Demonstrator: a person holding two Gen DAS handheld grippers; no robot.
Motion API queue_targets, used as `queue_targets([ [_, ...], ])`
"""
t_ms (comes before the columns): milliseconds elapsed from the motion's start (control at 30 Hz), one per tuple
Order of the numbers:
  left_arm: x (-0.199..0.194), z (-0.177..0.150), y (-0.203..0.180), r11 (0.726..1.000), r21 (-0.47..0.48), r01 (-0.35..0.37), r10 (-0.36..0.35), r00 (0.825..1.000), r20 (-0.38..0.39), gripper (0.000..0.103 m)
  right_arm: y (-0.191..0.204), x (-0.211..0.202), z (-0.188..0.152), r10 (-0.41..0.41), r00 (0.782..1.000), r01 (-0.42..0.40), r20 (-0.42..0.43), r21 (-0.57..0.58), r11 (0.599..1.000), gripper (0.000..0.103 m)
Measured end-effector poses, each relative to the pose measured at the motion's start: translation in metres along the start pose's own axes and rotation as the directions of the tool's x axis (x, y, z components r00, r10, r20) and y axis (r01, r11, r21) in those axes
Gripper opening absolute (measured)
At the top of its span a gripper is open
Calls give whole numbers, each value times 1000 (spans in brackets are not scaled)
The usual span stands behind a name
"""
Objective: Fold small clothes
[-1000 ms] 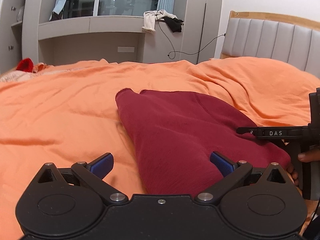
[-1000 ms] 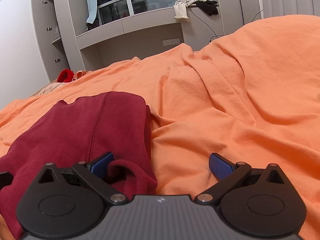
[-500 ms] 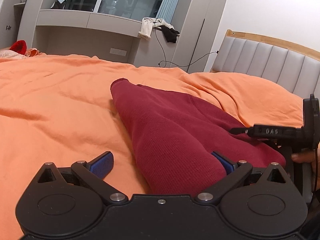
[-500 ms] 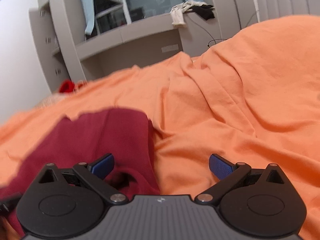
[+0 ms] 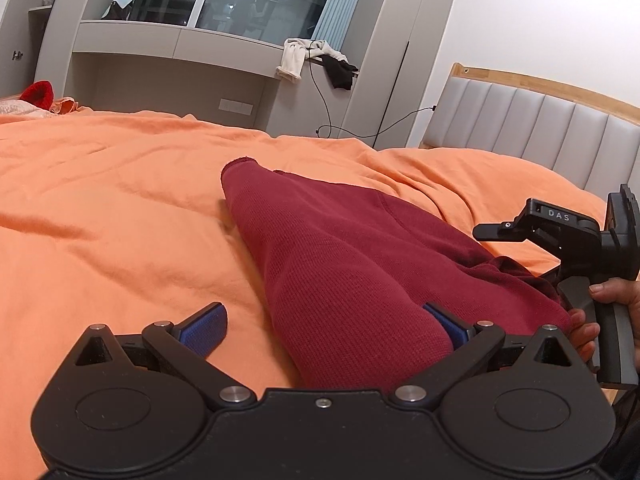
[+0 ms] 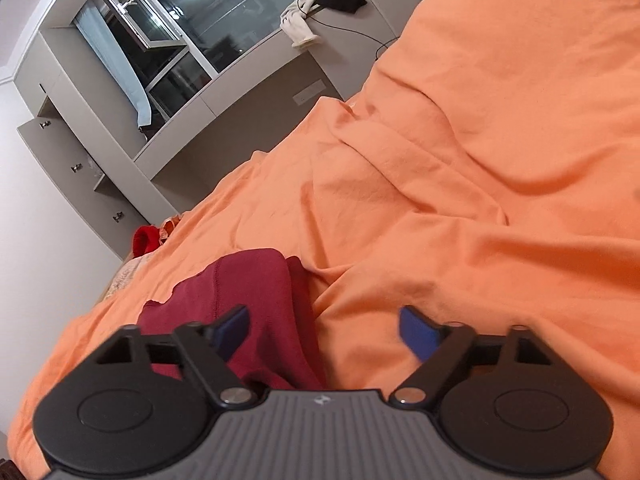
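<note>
A dark red knit garment (image 5: 352, 264) lies folded lengthwise on the orange bedspread (image 5: 100, 208). My left gripper (image 5: 326, 322) is open, its jaws wide apart, with the garment's near end lying between the blue pads. In the right wrist view the garment (image 6: 244, 280) lies at lower left. My right gripper (image 6: 324, 330) is open and tilted, over the garment's right edge. The right gripper also shows in the left wrist view (image 5: 568, 240), held by a hand at the garment's right side.
A grey padded headboard (image 5: 540, 128) stands at the right. A grey window desk unit (image 5: 172, 68) runs along the far wall, with white and black clothes (image 5: 312, 60) draped on it. A small red item (image 5: 38, 94) lies at the bed's far left.
Both grippers stay open. The right gripper has risen off the garment and rolled to a tilt. The left wrist view has swung slightly left and lower.
</note>
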State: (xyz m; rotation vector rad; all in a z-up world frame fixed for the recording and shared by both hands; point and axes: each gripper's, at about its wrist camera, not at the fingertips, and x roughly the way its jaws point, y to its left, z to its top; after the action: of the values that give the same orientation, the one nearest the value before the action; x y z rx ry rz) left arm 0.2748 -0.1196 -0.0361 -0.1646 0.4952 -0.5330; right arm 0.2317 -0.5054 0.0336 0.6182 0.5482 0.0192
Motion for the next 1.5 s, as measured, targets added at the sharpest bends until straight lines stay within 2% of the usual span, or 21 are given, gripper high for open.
queue_targets([
  [200,0,0,0,1000,0,0,0,1000,1,103,8,-3,-5,17,1000,-17,5,-33,999,57],
  [367,0,0,0,1000,0,0,0,1000,1,103,20,-6,-8,33,999,-31,19,-106,994,21],
  [500,0,-1,0,1000,0,0,0,1000,2,103,42,-11,-17,32,998,-14,63,-272,962,14],
  [700,0,-1,1,1000,0,0,0,1000,2,103,74,-20,-36,63,993,-8,98,-487,874,14],
  [800,0,-1,1,1000,0,0,0,1000,2,103,82,-21,-42,63,993,-1,100,-527,850,14],
  [867,0,-1,1,1000,0,0,0,1000,3,103,80,-22,-41,50,993,12,103,-530,848,14],
  [1000,0,-1,1,1000,0,0,0,1000,3,103,70,-17,-34,-4,995,51,98,-481,875,14],
  [1100,0,-1,1,1000,0,0,0,1000,3,103,56,-10,-27,-37,997,63,71,-407,911,22],
  [1133,0,-1,1,1000,0,0,0,1000,3,103,51,-9,-25,-36,998,54,54,-372,927,32],
  [1167,0,-2,1,1000,0,0,0,1000,4,103,45,-7,-22,-31,999,42,37,-338,940,46],
  [1233,-1,-2,1,1000,0,0,0,1000,4,103,34,-5,-18,-10,1000,10,2,-257,966,62],
  [1267,0,-2,1,1000,0,0,0,1000,4,103,29,-3,-17,9,1000,-12,-15,-219,976,67],
  [1400,0,-2,1,1000,0,-1,1,1000,7,103,12,5,-12,73,994,-80,-80,-79,994,72],
  [1500,-1,-3,1,1000,1,-2,2,1000,11,103,5,10,-13,78,992,-82,-103,-35,996,72],
])
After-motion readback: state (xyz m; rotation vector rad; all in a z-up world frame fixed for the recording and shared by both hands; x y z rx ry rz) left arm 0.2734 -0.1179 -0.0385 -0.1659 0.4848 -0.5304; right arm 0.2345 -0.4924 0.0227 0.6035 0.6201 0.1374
